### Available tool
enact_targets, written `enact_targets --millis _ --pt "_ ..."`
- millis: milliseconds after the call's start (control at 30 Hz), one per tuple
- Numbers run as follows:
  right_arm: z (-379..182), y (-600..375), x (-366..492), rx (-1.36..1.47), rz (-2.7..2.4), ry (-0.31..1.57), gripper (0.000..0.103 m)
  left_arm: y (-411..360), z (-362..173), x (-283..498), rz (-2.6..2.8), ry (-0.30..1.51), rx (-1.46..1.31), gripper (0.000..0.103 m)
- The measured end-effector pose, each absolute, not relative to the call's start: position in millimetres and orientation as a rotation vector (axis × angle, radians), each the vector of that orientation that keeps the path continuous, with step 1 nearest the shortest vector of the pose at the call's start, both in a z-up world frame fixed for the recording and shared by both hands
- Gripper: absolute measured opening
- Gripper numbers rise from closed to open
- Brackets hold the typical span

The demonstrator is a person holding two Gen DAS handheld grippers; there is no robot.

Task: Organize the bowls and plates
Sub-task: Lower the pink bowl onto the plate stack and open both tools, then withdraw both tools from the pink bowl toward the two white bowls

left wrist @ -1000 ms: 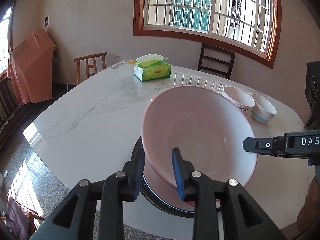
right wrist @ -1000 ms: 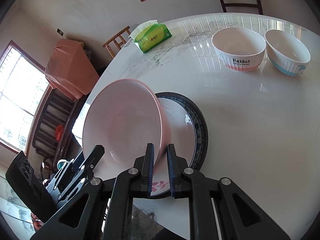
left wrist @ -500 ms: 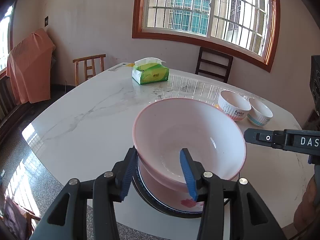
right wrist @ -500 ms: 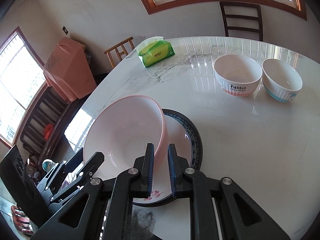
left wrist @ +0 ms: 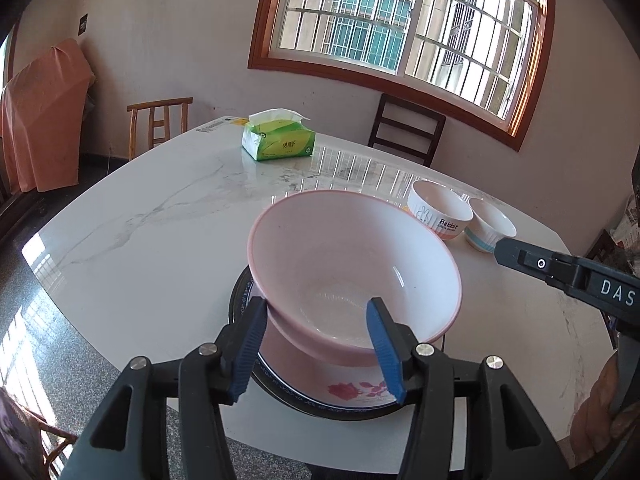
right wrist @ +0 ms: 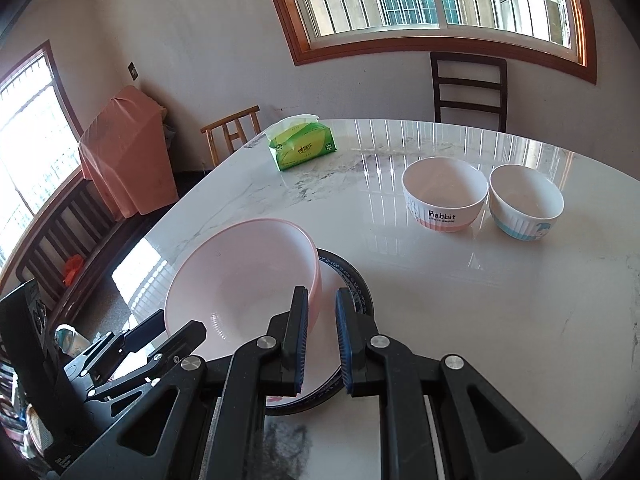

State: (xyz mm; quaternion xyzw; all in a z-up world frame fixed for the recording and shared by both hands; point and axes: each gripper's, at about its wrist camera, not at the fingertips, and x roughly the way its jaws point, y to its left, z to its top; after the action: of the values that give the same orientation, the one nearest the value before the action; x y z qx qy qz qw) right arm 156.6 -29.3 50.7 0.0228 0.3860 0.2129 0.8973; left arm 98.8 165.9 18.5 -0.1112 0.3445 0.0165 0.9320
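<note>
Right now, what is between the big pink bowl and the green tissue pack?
Nothing but bare marble table. In the left wrist view, the stretch from the pink bowl back to the tissue pack holds no dish; the right wrist view shows the same.

White bowl (right wrist: 444, 194) on the bench reads "Rabbit" in black on its side, with a smaller line under it too small to read; same word shows in the left wrist view (left wrist: 440, 210). Right hand-held gripper (left wrist: 568, 276) body carries white letters "DAS", cut off at the frame edge. Green tissue pack (right wrist: 303, 148) has a logo and print, illegible. Small dark wall sign (left wrist: 83, 29), unreadable.
</note>
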Motion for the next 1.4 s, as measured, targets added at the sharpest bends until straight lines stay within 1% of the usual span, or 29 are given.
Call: enact_targets --millis 133,267,433,567,967,1400 --pt "57.7 -36.6 144.6 0.028 0.412 0.745 0.016 158.3 24.4 87.0 0.057 0.685 -0.192 0.053" --pt "70.0 -40.7 127.7 -0.048 0.343 0.652 0.017 144.8 39.5 65.7 0.114 0.59 -0.116 0.053" --pt "84.5 -45.9 108.1 -0.119 0.27 0.555 0.019 127.2 59.1 49.4 0.101 0.503 -0.075 0.056" --pt "92.7 -54.5 97.4 -0.152 0.224 0.497 0.026 110.7 69.2 46.3 0.091 0.474 -0.053 0.058" --pt "94.7 -88.2 91.8 -0.13 0.159 0.471 0.027 63.4 76.8 51.6 0.034 0.48 -0.011 0.058" --pt "89.8 -126.2 89.7 -0.1 0.083 0.459 0.037 15.4 70.9 67.0 -0.014 0.503 0.035 0.058"
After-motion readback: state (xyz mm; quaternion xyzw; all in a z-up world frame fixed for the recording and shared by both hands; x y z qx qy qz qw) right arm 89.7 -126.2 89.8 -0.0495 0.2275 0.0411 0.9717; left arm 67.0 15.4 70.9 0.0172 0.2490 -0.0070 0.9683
